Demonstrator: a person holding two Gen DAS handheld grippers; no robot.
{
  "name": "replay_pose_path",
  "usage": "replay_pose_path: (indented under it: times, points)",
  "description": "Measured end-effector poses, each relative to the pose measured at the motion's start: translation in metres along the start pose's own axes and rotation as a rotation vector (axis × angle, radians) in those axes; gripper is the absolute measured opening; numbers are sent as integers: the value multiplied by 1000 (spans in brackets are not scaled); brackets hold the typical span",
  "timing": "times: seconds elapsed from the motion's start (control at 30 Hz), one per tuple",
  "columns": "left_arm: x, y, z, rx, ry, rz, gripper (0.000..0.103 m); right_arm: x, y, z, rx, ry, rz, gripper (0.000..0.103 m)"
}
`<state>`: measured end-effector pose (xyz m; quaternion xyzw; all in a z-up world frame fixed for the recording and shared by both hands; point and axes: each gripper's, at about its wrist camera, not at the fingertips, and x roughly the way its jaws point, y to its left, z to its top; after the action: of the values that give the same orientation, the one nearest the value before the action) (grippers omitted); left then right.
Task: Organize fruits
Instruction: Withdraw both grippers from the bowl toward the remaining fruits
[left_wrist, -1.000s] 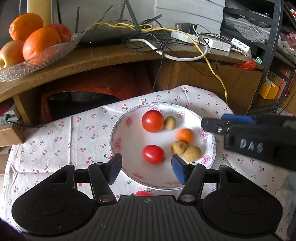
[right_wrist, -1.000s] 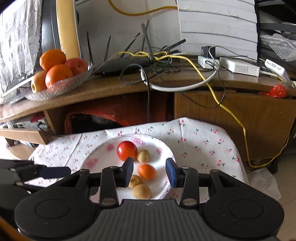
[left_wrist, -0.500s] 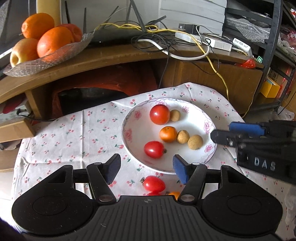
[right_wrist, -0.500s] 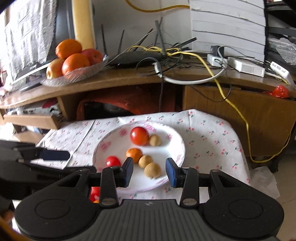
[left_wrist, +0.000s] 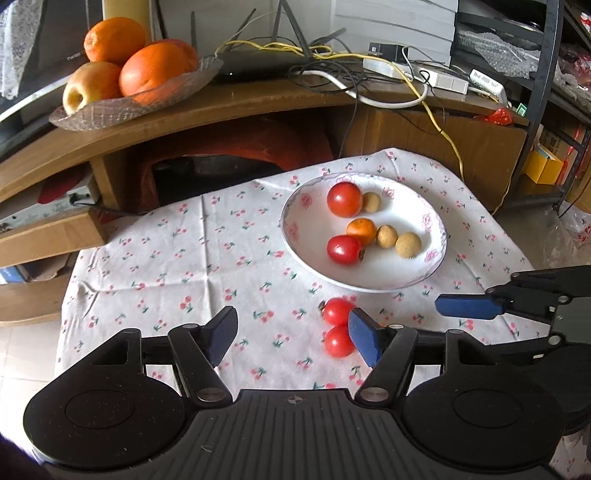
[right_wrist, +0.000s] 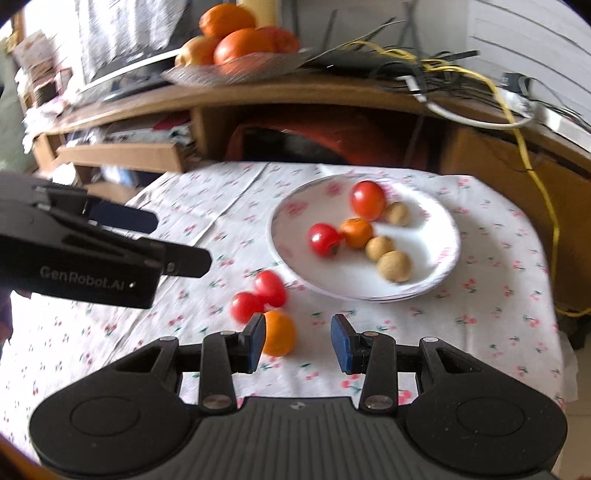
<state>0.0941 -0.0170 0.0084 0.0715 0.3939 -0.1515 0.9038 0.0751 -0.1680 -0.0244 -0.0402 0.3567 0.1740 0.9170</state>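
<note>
Both grippers released above cloth-covered bench, holding nothing
Left gripper (left_wrist: 293, 332) and right gripper (right_wrist: 298, 341) gape wide. Glossy round plate (left_wrist: 295, 236) holds two smooth tomatoes, an orange and three rough tan longans; two tomatoes (left_wrist: 338, 326) and an orange (right_wrist: 279, 332) lie on the cloth beside it

Both grippers, left gripper (left_wrist: 291, 334) and right gripper (right_wrist: 297, 338), are matte black with blue finger pads, silver pivot screws and ribbed housings; "GenRobot.AI" marks the left one's side.

Six fruits lie in the plate (left_wrist: 291, 236) (two tomatoes (left_wrist: 337, 326) on the cloth (left_wrist: 184, 266) before it).
</note>
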Motion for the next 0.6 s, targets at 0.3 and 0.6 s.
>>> replay_pose_path:
  times: [0.3, 0.6]
  points:
    - [5, 12, -8, -4, 25, -18, 74, 37, 11, -1, -53, 76, 35, 40]
    - [17, 11, -12, 25, 48, -36, 75, 48, 9, 1, -43, 88, 29, 32]
